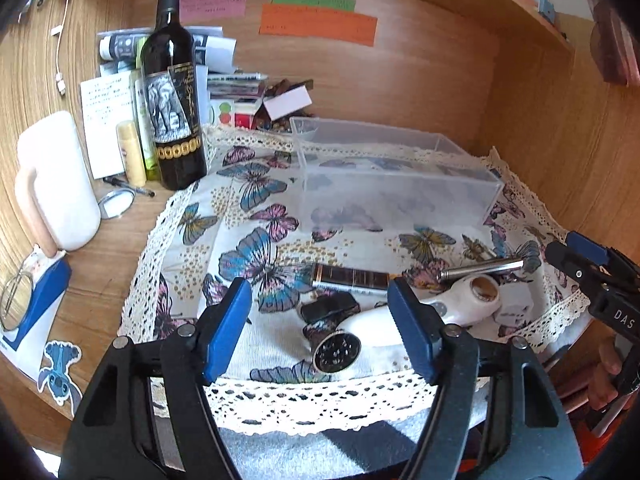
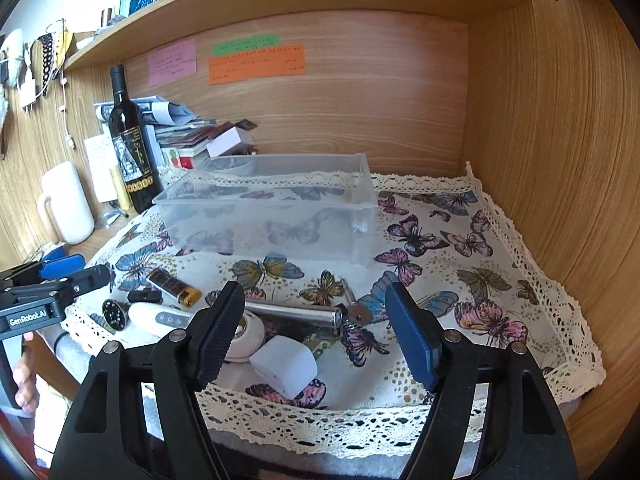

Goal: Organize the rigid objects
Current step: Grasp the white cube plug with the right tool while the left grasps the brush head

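Both tools released: left tool [image 1: 320, 328] hangs lower centre over the white device [image 1: 404, 316]; right tool [image 2: 316, 332] over the steel tube [image 2: 296, 314]. Advice: centre pads on 1 item, then carry to the clear bin [image 2: 360, 184] at mid-frame

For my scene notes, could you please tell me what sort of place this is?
Probably a home desk nook with a shelf above: colored sticky notes on the wooden back panel, a wine bottle beside stacked papers, and a butterfly cloth holding small items and a clear plastic bin.

Both wrist cams low, fwd-down, close; shared butterfly cloth [image 1: 256, 208] w/ clear bin [image 2: 272, 204].
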